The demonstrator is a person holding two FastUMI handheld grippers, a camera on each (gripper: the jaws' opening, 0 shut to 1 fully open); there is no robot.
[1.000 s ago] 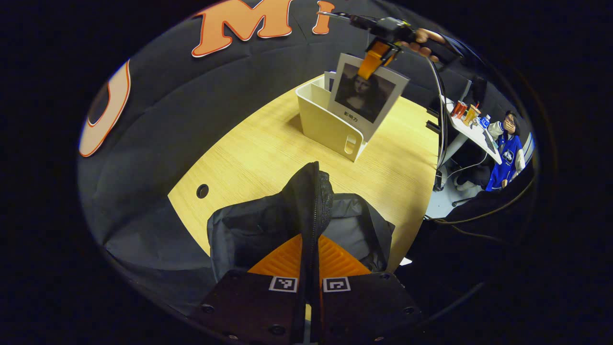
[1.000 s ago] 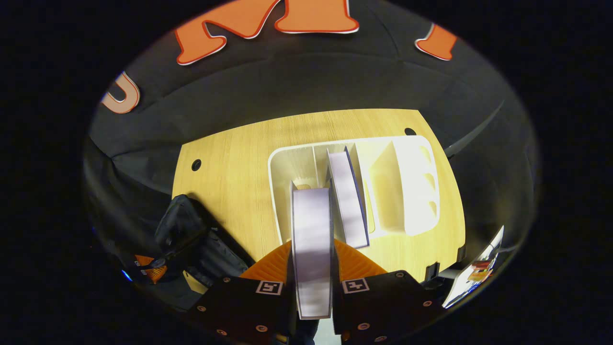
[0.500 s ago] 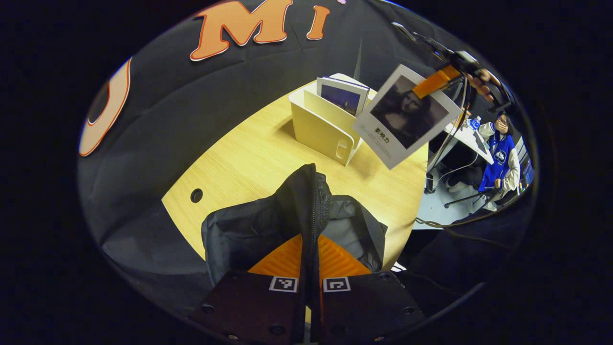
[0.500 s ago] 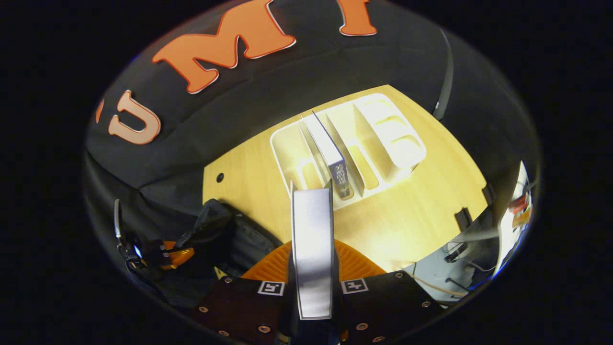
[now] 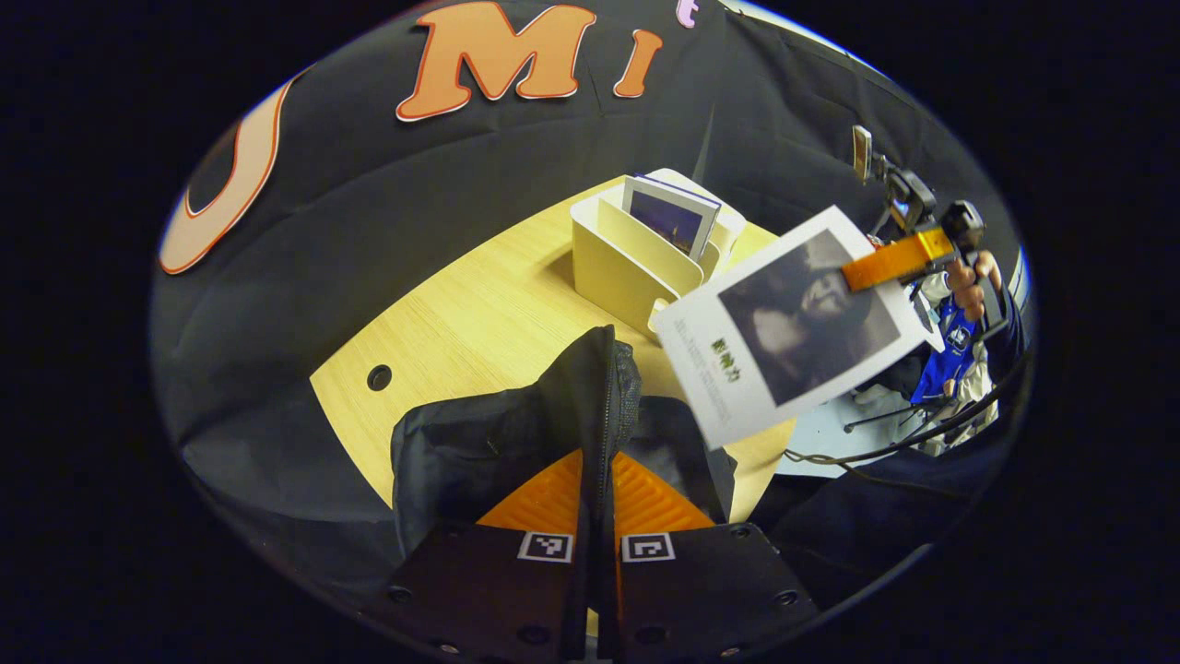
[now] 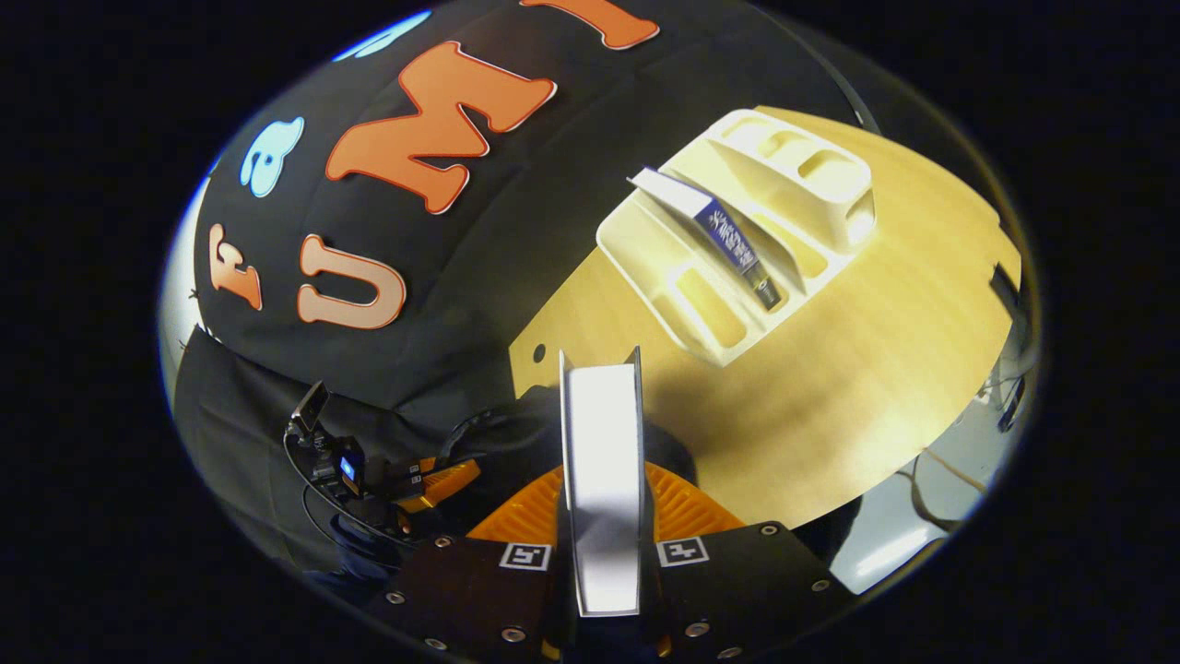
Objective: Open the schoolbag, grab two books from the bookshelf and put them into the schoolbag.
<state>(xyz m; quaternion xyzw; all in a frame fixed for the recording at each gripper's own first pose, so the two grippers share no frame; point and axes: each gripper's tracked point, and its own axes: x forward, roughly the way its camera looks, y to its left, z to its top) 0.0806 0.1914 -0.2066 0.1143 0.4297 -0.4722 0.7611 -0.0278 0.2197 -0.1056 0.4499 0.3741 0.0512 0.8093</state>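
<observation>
The schoolbag (image 5: pixel 498 443) is matt black cloth, creased and soft, with a toothed zip along its raised edge. The table (image 5: pixel 479 323) has a smooth, pale wood-grain top with a low sheen. The bookshelf (image 6: pixel 737 267) looks like smooth cream plastic, slightly glossy. The held book (image 5: pixel 788 323) has a smooth paper cover; its page edges (image 6: pixel 601 480) are plain white paper.
</observation>
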